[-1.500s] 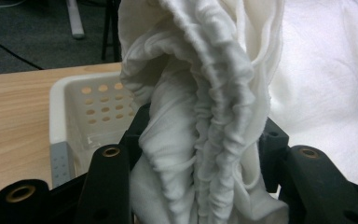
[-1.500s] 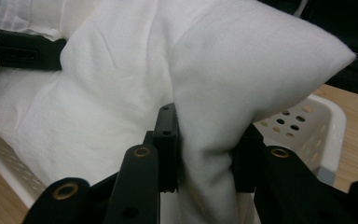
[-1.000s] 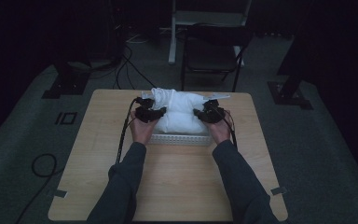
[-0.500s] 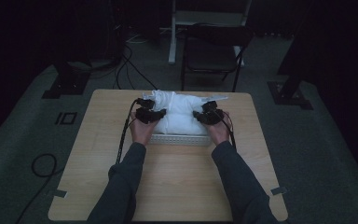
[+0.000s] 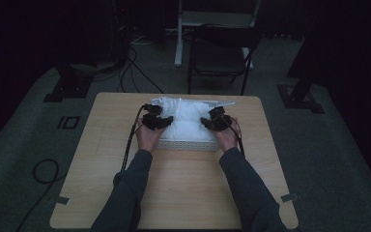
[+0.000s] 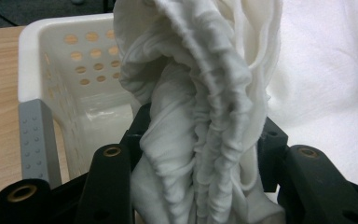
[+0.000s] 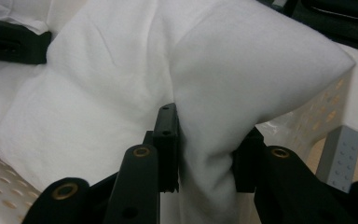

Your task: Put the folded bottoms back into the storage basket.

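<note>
White cloth [image 6: 205,116] | hides basket [image 6: 51,56] interior | 2 hand-held grippers pinch it

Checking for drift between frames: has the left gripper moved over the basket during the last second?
No. In the high view the left gripper sits at the same spot by the white basket's left end, shut on the white cloth.

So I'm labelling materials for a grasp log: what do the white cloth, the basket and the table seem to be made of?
Cloth: soft white fabric, probably cotton knit; it bunches into fine ribbed folds, matte.
Basket: white moulded plastic, slightly glossy, punched with round holes, grey corner pieces.
Table: light wood-look top, faint grain lines; possibly laminate.
</note>
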`<move>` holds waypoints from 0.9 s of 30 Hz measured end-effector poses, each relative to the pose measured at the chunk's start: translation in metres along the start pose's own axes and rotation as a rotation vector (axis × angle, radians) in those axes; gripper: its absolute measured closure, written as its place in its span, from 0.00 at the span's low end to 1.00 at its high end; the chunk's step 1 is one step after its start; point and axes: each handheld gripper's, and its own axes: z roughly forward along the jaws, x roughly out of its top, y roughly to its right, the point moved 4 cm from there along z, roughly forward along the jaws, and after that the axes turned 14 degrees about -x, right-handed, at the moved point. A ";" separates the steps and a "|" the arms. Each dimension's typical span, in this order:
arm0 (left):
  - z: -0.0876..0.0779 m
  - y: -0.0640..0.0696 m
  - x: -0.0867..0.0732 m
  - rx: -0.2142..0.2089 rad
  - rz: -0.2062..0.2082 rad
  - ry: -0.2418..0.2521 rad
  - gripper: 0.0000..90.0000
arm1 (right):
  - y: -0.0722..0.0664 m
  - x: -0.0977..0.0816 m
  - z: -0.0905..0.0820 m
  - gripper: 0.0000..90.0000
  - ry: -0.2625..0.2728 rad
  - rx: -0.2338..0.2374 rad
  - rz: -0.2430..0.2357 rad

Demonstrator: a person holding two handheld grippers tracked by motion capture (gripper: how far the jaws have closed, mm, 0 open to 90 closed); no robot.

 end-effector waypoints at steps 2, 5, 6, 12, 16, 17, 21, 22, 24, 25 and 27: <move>0.002 0.001 -0.002 0.001 -0.001 -0.009 0.59 | 0.000 -0.002 0.001 0.77 -0.004 -0.003 -0.003; 0.003 0.001 -0.005 -0.001 -0.012 -0.009 0.59 | 0.001 -0.005 0.003 0.77 -0.011 -0.007 -0.003; 0.004 0.001 -0.007 -0.002 -0.017 -0.011 0.59 | 0.001 -0.006 0.003 0.77 -0.014 -0.008 -0.002; 0.006 0.000 -0.012 0.012 -0.026 -0.030 0.59 | -0.004 -0.012 0.006 0.77 -0.027 -0.039 -0.038; 0.007 0.001 -0.013 0.025 -0.018 -0.043 0.58 | -0.004 -0.013 0.007 0.76 -0.038 -0.041 -0.029; 0.007 0.001 -0.013 0.030 -0.017 -0.047 0.58 | -0.004 -0.014 0.007 0.76 -0.041 -0.042 -0.032; 0.008 0.003 -0.015 0.046 -0.005 -0.084 0.57 | -0.004 -0.017 0.009 0.76 -0.053 -0.040 -0.040; 0.008 0.003 -0.016 0.048 0.000 -0.090 0.57 | -0.004 -0.018 0.010 0.76 -0.058 -0.038 -0.043; 0.008 0.003 -0.016 0.056 0.006 -0.094 0.56 | -0.003 -0.019 0.010 0.76 -0.064 -0.035 -0.041; 0.008 0.003 -0.016 0.058 0.003 -0.094 0.55 | -0.004 -0.018 0.010 0.76 -0.066 -0.034 -0.039; 0.008 0.003 -0.016 0.070 -0.003 -0.099 0.54 | -0.003 -0.018 0.011 0.74 -0.072 -0.036 -0.049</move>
